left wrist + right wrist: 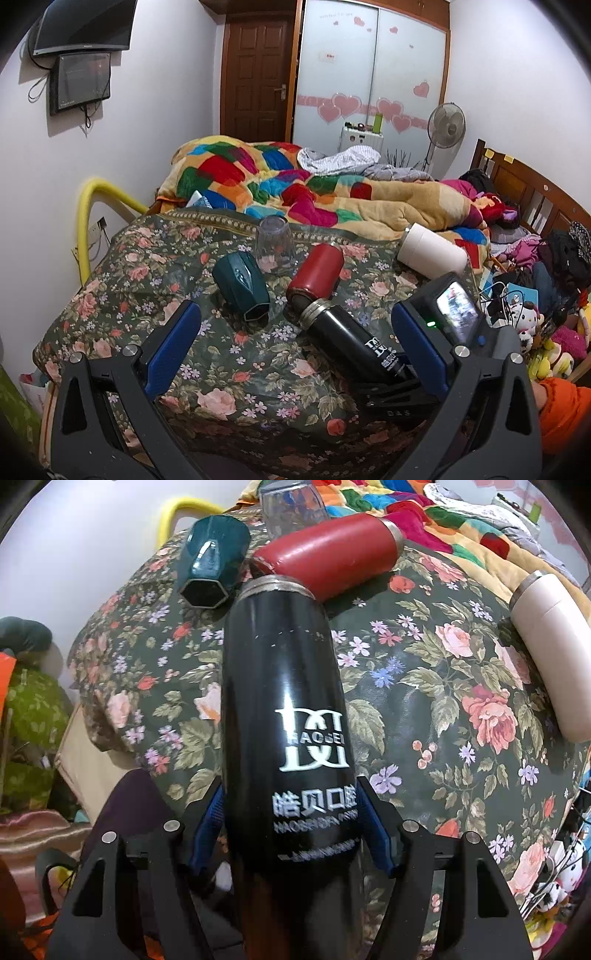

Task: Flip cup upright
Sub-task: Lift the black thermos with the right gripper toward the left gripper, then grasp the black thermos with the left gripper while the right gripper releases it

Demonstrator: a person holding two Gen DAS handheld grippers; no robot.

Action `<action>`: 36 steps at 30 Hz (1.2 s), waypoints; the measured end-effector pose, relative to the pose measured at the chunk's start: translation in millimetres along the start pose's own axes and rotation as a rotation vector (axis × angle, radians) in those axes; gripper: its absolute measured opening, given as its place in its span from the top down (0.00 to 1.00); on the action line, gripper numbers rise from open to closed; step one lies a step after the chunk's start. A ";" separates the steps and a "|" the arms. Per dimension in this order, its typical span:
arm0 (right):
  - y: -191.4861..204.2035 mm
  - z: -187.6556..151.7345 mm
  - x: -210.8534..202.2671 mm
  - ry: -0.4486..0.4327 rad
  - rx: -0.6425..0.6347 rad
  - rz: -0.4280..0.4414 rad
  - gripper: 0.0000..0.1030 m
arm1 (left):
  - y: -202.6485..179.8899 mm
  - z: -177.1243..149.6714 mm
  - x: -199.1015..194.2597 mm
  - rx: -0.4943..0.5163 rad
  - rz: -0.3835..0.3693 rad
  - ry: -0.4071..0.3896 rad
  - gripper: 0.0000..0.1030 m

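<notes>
A black flask-style cup (284, 709) with white lettering lies on its side on the floral cloth (443, 701), its steel rim pointing away. My right gripper (291, 830) is shut on its lower body, blue pads on both sides. In the left wrist view the black cup (351, 336) lies at centre right with the right gripper's body (454, 314) behind its base. My left gripper (295, 328) is open and empty, hovering in front of the cups. A red cup (316, 275), a dark green faceted cup (242, 286) and a white cup (432, 251) also lie on their sides.
A clear glass (273, 243) stands upside down behind the green and red cups. A colourful quilt (295, 184) is piled behind the cloth. Plush toys and cables (528, 317) crowd the right side. A yellow pipe (88, 221) runs by the left wall.
</notes>
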State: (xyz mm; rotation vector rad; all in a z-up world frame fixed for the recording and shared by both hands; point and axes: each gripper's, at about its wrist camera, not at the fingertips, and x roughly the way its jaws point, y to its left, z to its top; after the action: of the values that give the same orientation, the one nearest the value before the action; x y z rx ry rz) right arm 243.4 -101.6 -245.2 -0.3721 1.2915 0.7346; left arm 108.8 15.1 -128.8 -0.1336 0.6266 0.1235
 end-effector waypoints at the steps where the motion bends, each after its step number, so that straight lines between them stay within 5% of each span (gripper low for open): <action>1: -0.1 -2.2 -5.5 -0.009 -0.002 0.004 0.38 | -1.2 -0.2 3.8 0.000 0.000 0.009 0.00; 8: -9.5 -23.6 -42.6 -0.083 -0.003 0.000 0.37 | -8.2 -6.7 53.6 -0.039 -0.076 0.199 0.00; 20: -47.8 -70.2 -132.3 -0.370 0.139 -0.214 0.37 | -32.8 -36.5 138.7 -0.140 -0.107 0.508 0.06; 36: -62.0 -102.0 -148.2 -0.481 0.213 -0.282 0.37 | -58.3 -65.1 187.1 -0.297 0.009 0.693 0.22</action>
State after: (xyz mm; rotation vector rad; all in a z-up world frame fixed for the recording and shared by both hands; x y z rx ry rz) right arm 196.5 -252.7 -139.3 -0.1822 0.8289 0.4078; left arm 230.7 -38.8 -286.4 -0.4727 1.2989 0.1804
